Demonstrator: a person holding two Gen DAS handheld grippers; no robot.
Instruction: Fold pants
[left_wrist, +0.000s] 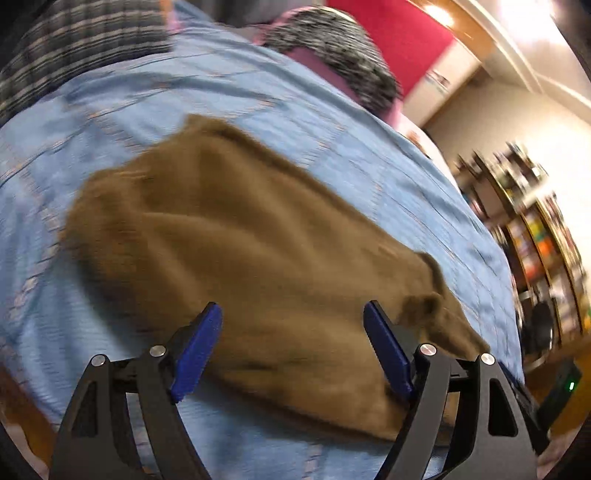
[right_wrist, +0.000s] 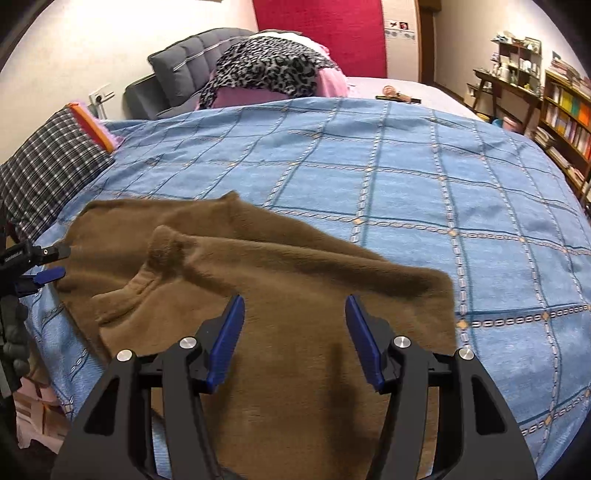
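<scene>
Brown fleece pants (right_wrist: 280, 295) lie partly folded on a blue checked bedspread (right_wrist: 406, 177), with a layer doubled over and a curled edge at the left. My right gripper (right_wrist: 295, 317) is open and empty, hovering above the near part of the pants. My left gripper (left_wrist: 293, 325) is open and empty over the pants (left_wrist: 236, 236) in the blurred left wrist view. The left gripper also shows at the left edge of the right wrist view (right_wrist: 55, 262), beside the pants' left edge.
A plaid pillow (right_wrist: 48, 166) lies at the far left. A leopard-print cloth (right_wrist: 266, 70) on pink bedding lies by the grey headboard (right_wrist: 184, 62). Bookshelves (right_wrist: 565, 118) stand at the right. Small items (right_wrist: 399, 95) sit at the bed's far side.
</scene>
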